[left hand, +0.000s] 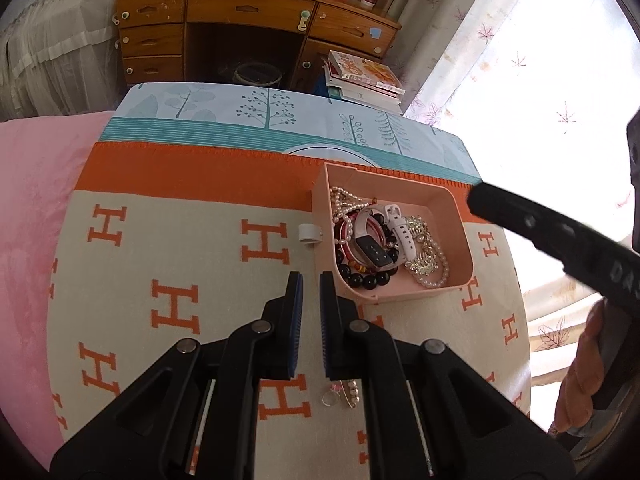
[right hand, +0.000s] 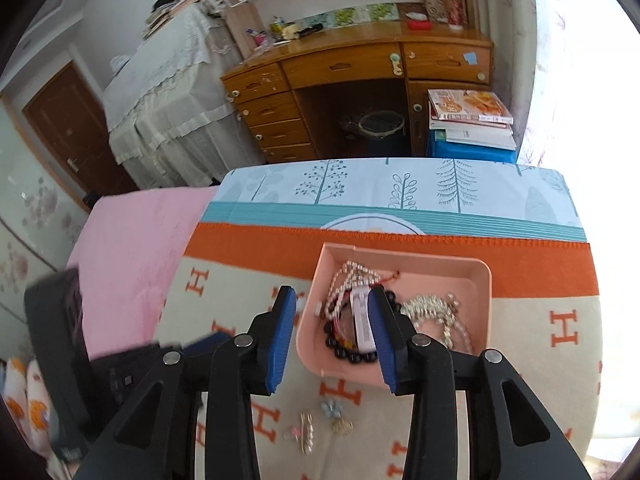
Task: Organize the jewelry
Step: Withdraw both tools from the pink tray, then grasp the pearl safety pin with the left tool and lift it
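Nearest, under the right gripper point(right hand: 332, 300), jaws moderately apart and nothing pressed between the pads: four small pieces loose on the H-patterned blanket point(right hand: 560, 360), short of the tray. Namely a pearl-set pin point(right hand: 307, 432), a pale blue flower piece point(right hand: 331, 408), a small gold charm point(right hand: 342, 425) and a tiny pinkish bit point(right hand: 291, 435). Probably featherweight, hard and slick, prone to sinking into the soft weave. Best pinched across the pin's long sides, low and square, with a gentle close. Left gripper point(left hand: 310, 280) hovering beside the tray's near corner, pads drawn almost together, gripping nothing.

Next out, the pink tray point(right hand: 486, 280), set on the blanket against the orange band, already heaped. Inside:
- a black bead bracelet point(left hand: 364, 280) at the near wall, glossy and round, likely to roll and stretch on its cord;
- a white watch strap point(left hand: 394, 220), flexible and rubbery by the look, easy to grip across its flat width;
- a dark oblong piece point(left hand: 372, 250), perhaps a watch body, lying on the beads;
- a glittering gold chain point(left hand: 420, 240) and pearl strands point(left hand: 344, 200), limp, tangle-prone, apt to drag neighbours along if lifted by one loop. Safer taken at a bunched section, slowly.

Just outside the tray's left wall, a small white loop point(left hand: 310, 235), seemingly light and stiff, fit for a pinch across its rim. Beyond, only leaf-printed cloth point(left hand: 240, 112) and a wooden desk point(left hand: 248, 12).
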Action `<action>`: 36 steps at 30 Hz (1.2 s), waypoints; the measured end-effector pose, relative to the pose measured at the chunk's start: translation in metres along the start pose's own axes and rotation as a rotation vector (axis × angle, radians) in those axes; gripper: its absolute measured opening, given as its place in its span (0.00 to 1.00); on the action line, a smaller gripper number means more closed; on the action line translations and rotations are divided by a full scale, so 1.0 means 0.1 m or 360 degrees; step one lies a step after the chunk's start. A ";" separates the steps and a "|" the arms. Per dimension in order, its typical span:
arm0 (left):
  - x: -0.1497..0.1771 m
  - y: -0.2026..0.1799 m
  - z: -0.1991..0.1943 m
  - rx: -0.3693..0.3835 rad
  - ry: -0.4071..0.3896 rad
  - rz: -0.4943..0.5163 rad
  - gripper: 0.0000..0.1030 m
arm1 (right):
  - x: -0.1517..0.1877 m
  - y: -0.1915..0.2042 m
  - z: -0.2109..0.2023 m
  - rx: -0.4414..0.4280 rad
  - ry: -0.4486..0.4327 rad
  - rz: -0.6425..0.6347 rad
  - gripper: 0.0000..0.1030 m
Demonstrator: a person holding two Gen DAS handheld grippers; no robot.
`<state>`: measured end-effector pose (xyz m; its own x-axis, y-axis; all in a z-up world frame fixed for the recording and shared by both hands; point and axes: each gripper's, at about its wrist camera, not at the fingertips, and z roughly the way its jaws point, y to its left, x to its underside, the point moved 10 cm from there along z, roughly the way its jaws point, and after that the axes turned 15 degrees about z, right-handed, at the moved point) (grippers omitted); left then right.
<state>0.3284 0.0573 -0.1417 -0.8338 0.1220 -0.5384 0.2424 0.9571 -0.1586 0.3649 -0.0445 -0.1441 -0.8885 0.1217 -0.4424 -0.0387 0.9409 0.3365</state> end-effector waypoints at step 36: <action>1.42 -1.09 0.02 0.0195 0.0252 0.0259 0.04 | 2.65 -1.25 -0.51 0.0076 0.0458 -0.0057 0.36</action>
<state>0.1845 -0.0305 -0.2025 -0.8437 0.3209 -0.4304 0.4302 0.8837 -0.1845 0.1107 -0.1460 -0.2609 -0.9804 -0.0001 -0.1971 -0.0568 0.9576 0.2823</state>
